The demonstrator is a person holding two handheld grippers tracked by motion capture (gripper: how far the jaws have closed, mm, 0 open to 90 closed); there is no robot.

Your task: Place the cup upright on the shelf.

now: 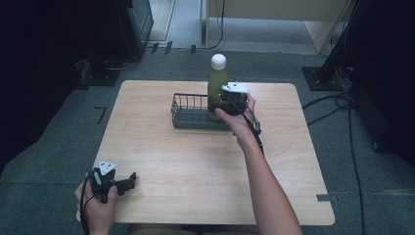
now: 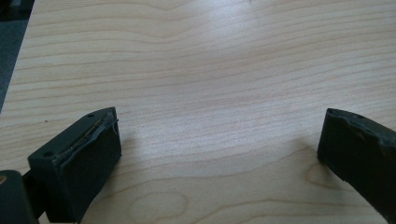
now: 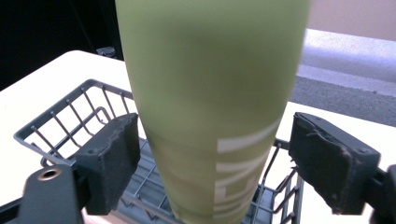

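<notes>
In the high view, the green bottle (image 1: pixel 218 81) with the white cap (image 1: pixel 219 60) is standing upright in the right end of the dark wire basket (image 1: pixel 188 113), which is sitting on the wooden table (image 1: pixel 205 161) just above the centre of the frame. The right gripper (image 1: pixel 226 104) is positioned at the lower body of the bottle, directly to the right of the basket. In the right gripper view, the bottle (image 3: pixel 210 107) is rising through the centre of the frame between the two black jaws; the left pad is lying just beside the bottle wall and the right pad is standing apart from it, so the jaws are released and are not pressing on the bottle. The left gripper (image 1: pixel 122 184) is resting on the table at the lower left of the high view. In the left gripper view, its jaws are standing wide apart over bare wood (image 2: pixel 210 93), grasping nothing.
</notes>
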